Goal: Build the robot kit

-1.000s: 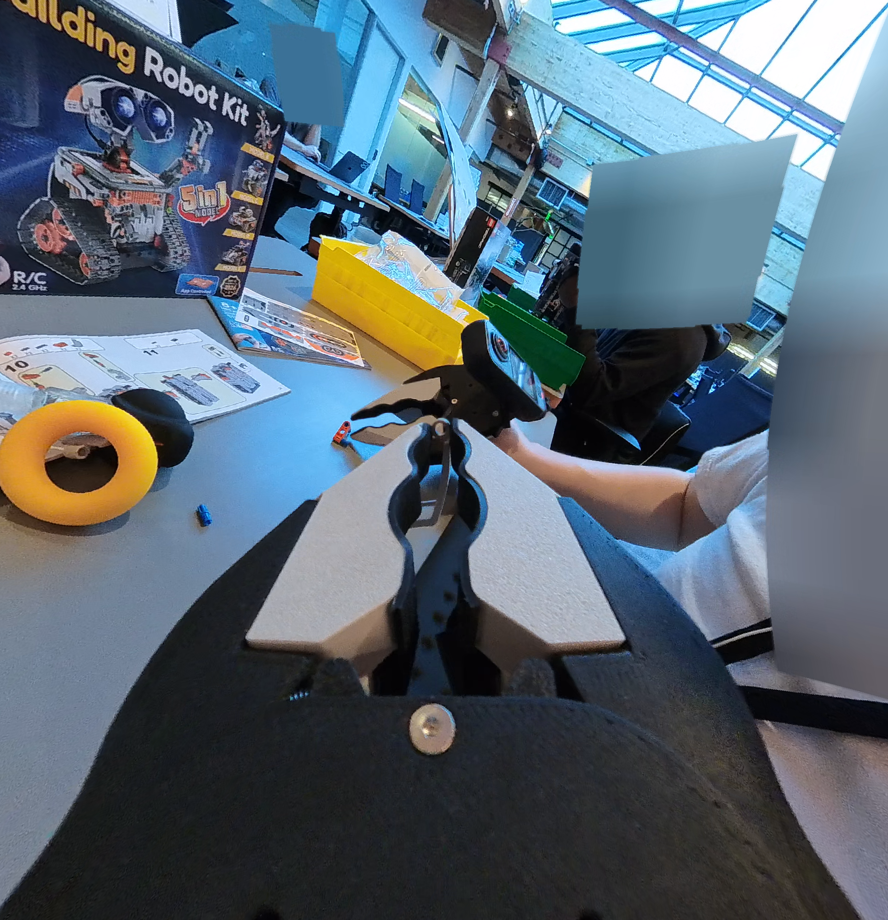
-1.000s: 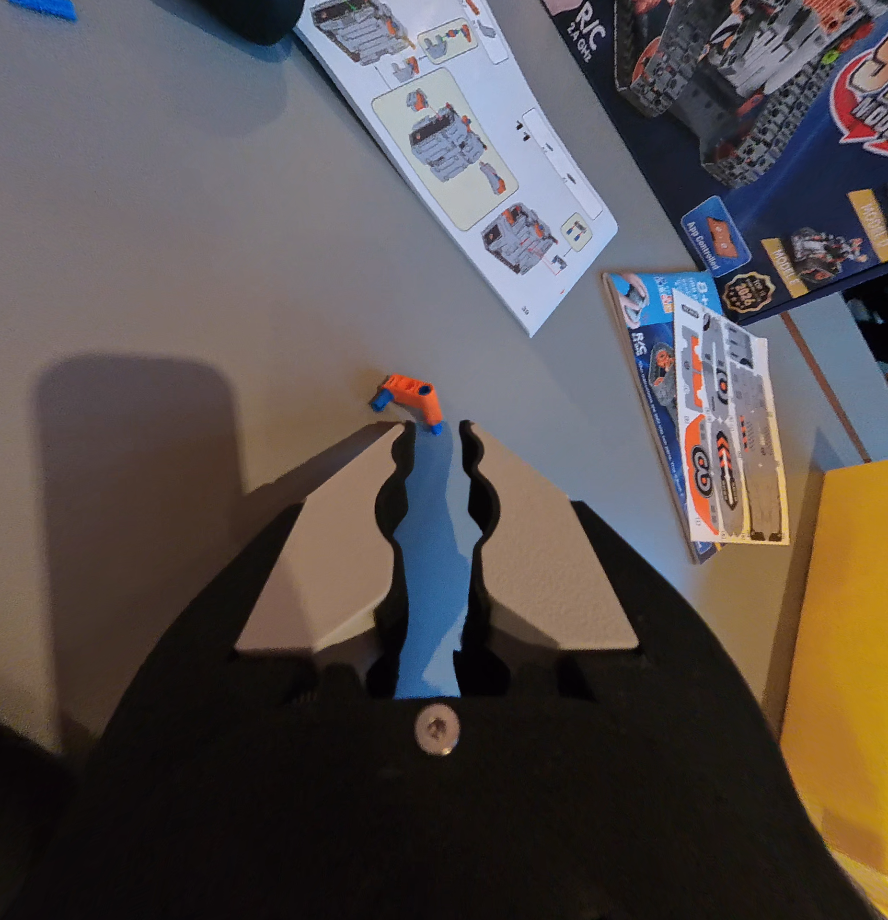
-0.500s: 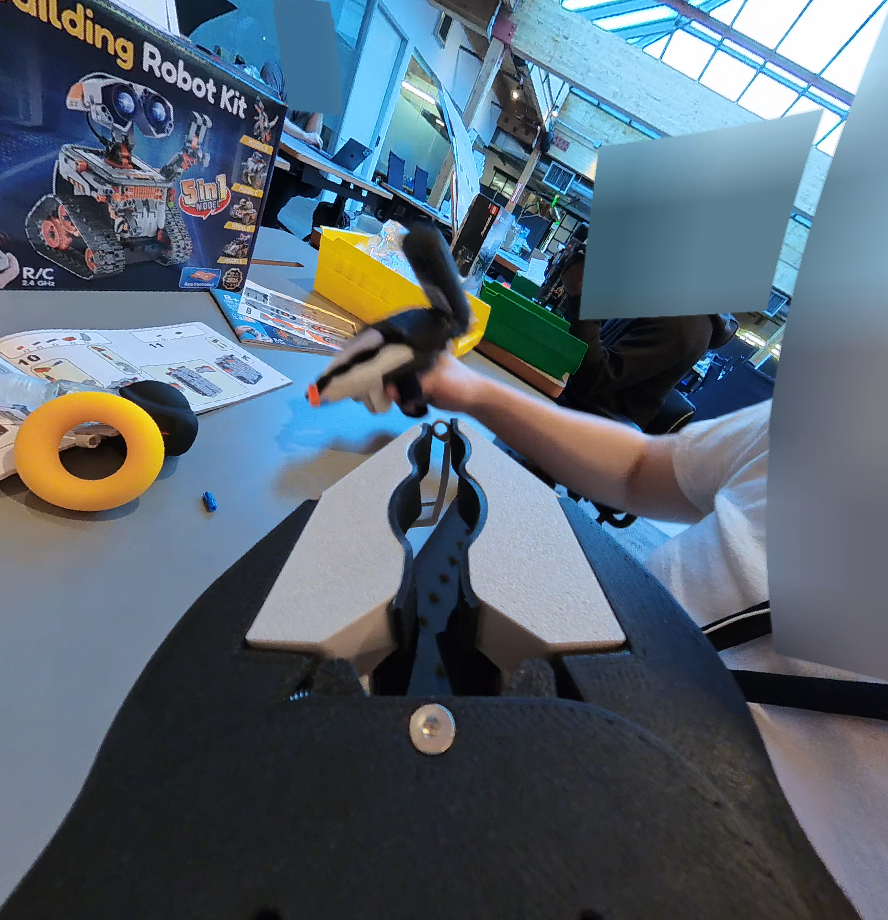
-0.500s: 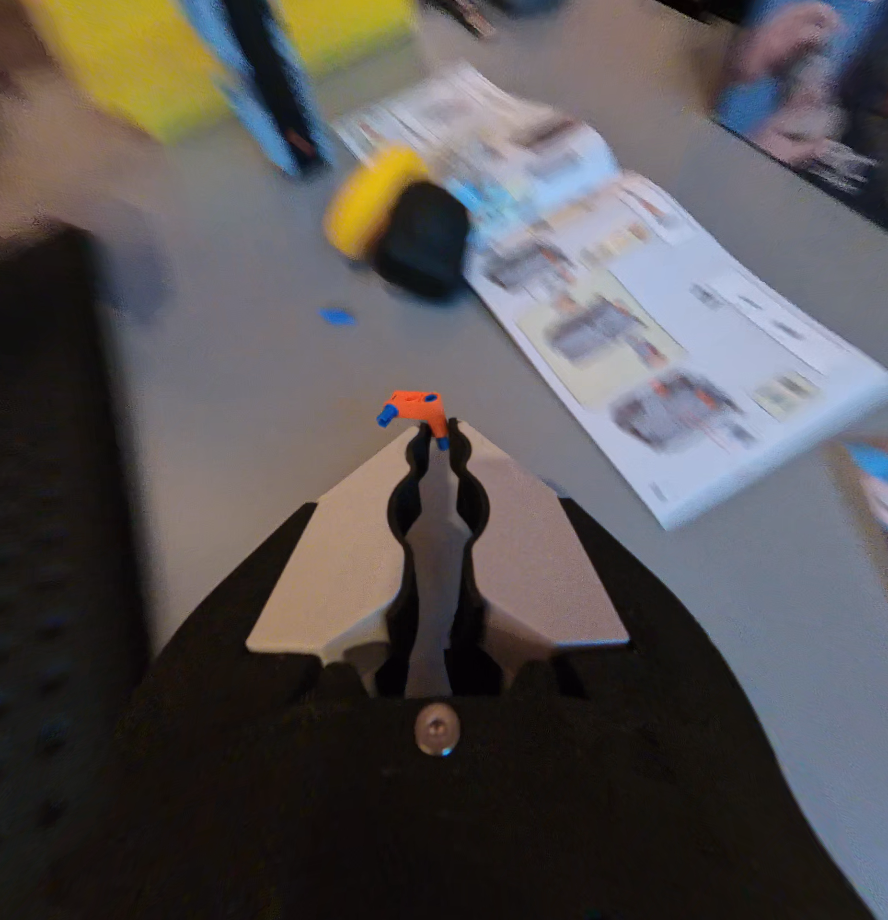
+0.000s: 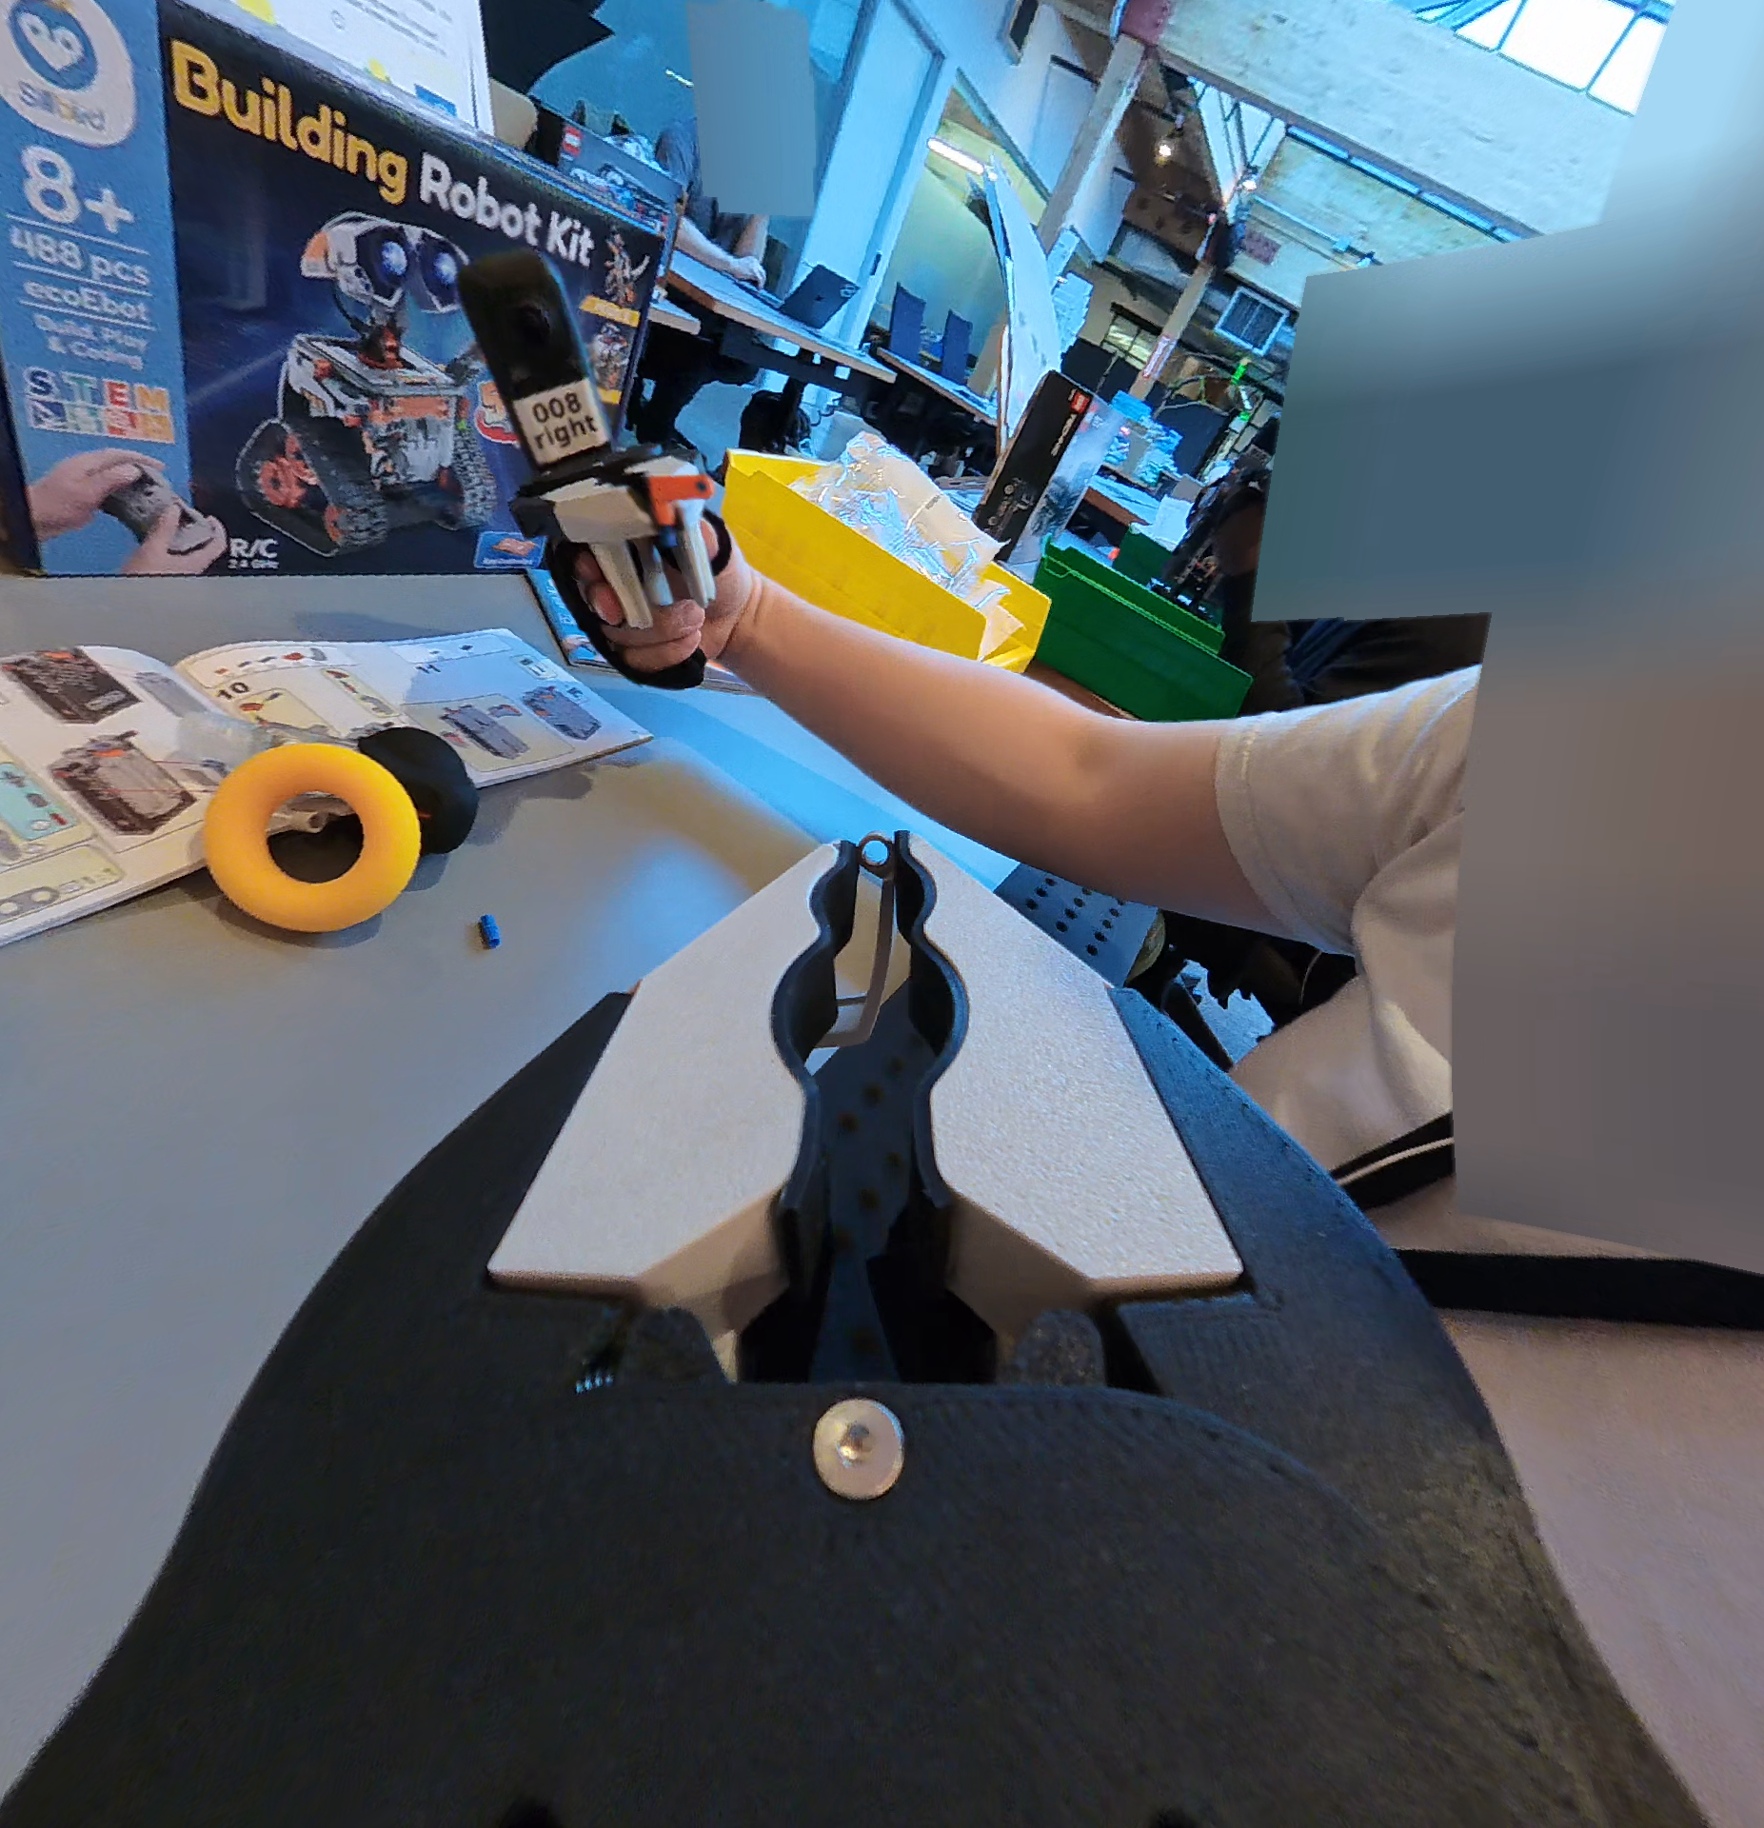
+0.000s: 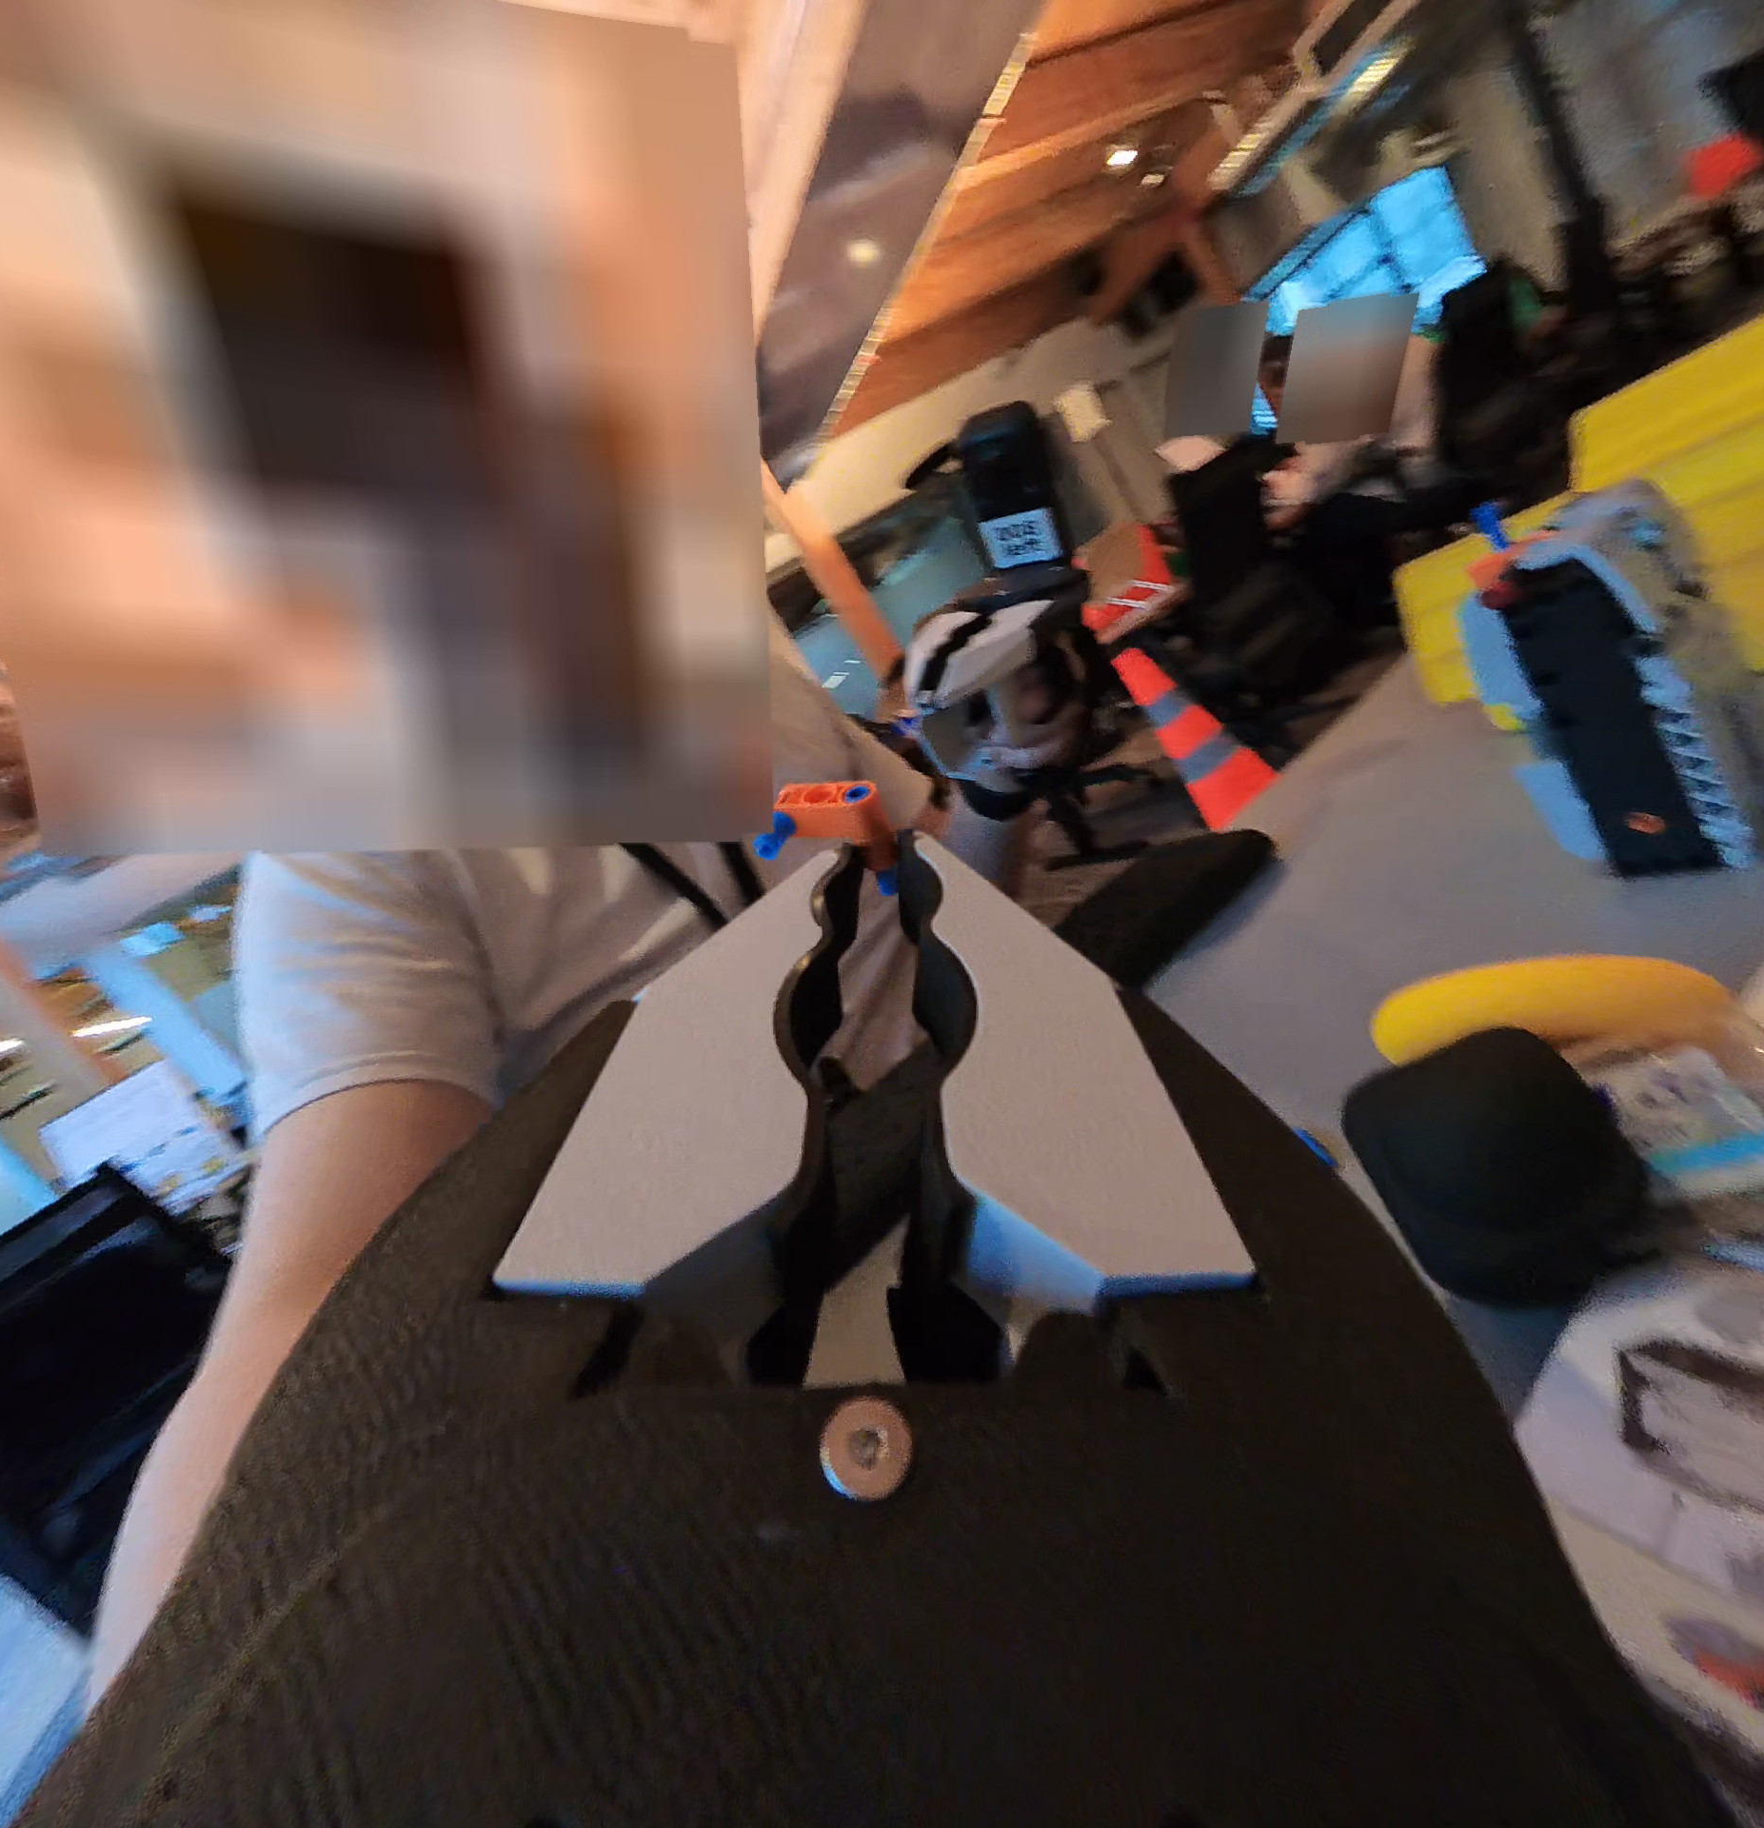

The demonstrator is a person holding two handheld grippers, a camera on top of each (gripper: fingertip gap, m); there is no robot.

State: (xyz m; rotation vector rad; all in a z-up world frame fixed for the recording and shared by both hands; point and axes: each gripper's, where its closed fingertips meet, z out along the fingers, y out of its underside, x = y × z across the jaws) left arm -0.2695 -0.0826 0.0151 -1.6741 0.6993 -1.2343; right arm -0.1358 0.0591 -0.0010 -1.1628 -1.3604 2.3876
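My left gripper (image 5: pixel 878 859) is shut on a thin grey piece (image 5: pixel 873 950) with a small ring at its tip, held above the grey table's (image 5: pixel 165 1138) near edge. My right gripper (image 6: pixel 873 859) is shut on a small orange angled piece (image 6: pixel 826 809) with blue pins. It is raised in the air and faces the person. In the left wrist view the right gripper (image 5: pixel 660 519) is held up in a hand in front of the kit box (image 5: pixel 264 326), with the orange piece (image 5: pixel 688 489) at its tips.
A yellow ring (image 5: pixel 309 836), a black round part (image 5: pixel 425 776) and a small blue pin (image 5: pixel 487 930) lie by an open instruction booklet (image 5: pixel 294 692). Yellow (image 5: pixel 838 574) and green (image 5: pixel 1135 653) bins stand behind. A part-built model (image 6: pixel 1600 712) shows in the right wrist view. My hands' fingertips stand some 20 centimeters from each other.
My right gripper lifted the orange piece off the table and swung up and round towards the person. My left gripper kept its hold and shifted only slightly.
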